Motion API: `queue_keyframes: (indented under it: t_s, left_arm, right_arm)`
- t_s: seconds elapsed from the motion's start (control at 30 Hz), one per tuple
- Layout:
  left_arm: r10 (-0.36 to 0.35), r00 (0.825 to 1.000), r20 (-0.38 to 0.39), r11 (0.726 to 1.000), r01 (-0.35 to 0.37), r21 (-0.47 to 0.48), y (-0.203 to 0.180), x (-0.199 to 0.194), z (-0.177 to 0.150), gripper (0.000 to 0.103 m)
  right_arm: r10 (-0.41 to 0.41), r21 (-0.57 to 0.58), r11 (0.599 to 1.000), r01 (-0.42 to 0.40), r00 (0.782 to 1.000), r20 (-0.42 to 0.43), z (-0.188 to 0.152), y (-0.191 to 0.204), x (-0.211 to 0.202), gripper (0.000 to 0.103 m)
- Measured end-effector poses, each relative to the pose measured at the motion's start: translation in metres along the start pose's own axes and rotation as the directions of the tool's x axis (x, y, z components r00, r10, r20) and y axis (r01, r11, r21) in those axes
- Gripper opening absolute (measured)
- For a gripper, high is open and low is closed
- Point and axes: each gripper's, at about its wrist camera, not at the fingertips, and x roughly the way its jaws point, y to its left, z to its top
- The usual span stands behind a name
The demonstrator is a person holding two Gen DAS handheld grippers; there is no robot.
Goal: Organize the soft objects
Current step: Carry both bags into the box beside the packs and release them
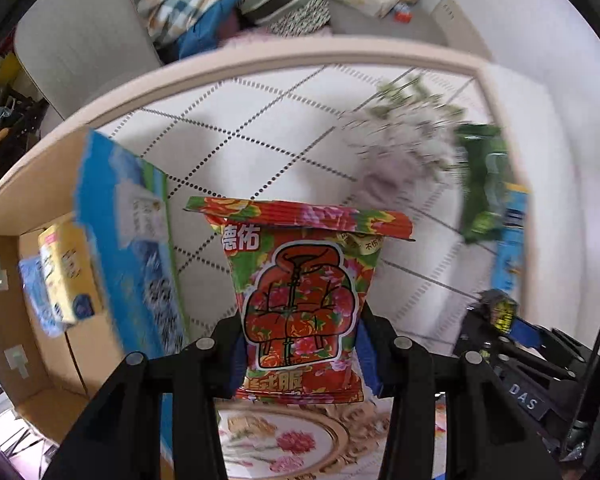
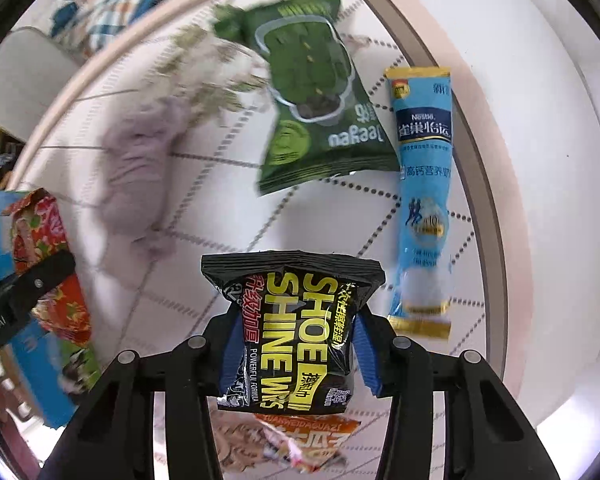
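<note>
My left gripper is shut on a red floral wet-wipe packet and holds it upright above the white dotted tablecloth. My right gripper is shut on a black and yellow shoe-shine wipes packet above the same cloth. On the cloth lie a green packet, a blue Nestle stick pack and a crumpled lilac cloth. The lilac cloth and green packet also show in the left wrist view. The left gripper with the floral packet shows at the left in the right wrist view.
A cardboard box stands at the left, with a blue carton and a yellow box in it. An orange snack bag lies under my right gripper. A grey chair with piled fabrics stands beyond the round table's edge.
</note>
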Motion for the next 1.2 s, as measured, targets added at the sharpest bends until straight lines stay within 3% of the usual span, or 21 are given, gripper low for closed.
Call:
queue_keyframes:
  t_s: [0.23,0.37,0.63,0.87,1.03,1.2]
  left_arm:
    - [-0.087,0.992,0.093,0.996,0.089,-0.011,0.010,-0.090,-0.012,0.042]
    - [-0.127,0.982,0.137,0.989,0.135,-0.056,0.044,-0.132,-0.023,0.042]
    - [-0.084,0.974,0.209,0.977,0.122,-0.176,0.137,-0.179,-0.047,0.042]
    - [0.015,0.978,0.209,0.964,0.042,-0.263,0.228,-0.184,-0.035,0.042]
    - [0.073,0.988,0.136,0.959,-0.031,-0.283,0.282,-0.156,-0.006,0.042]
    - [0.110,0.992,0.053,0.957,-0.092,-0.274,0.315,-0.118,0.027,0.042]
  right_arm:
    - [0.100,-0.099,0.991,-0.092,0.992,0.074,-0.045,0.035,-0.081,0.050]
    - [0.148,-0.161,0.978,-0.131,0.984,0.097,-0.050,0.065,-0.108,0.050]
    - [0.260,-0.285,0.933,-0.219,0.959,0.113,-0.082,0.159,-0.146,0.050]
    - [0.252,-0.379,0.904,-0.196,0.962,0.105,-0.072,0.264,-0.139,0.050]
    - [0.195,-0.398,0.907,-0.137,0.975,0.109,-0.052,0.320,-0.113,0.050]
    - [0.129,-0.393,0.916,-0.083,0.987,0.094,-0.030,0.351,-0.076,0.050]
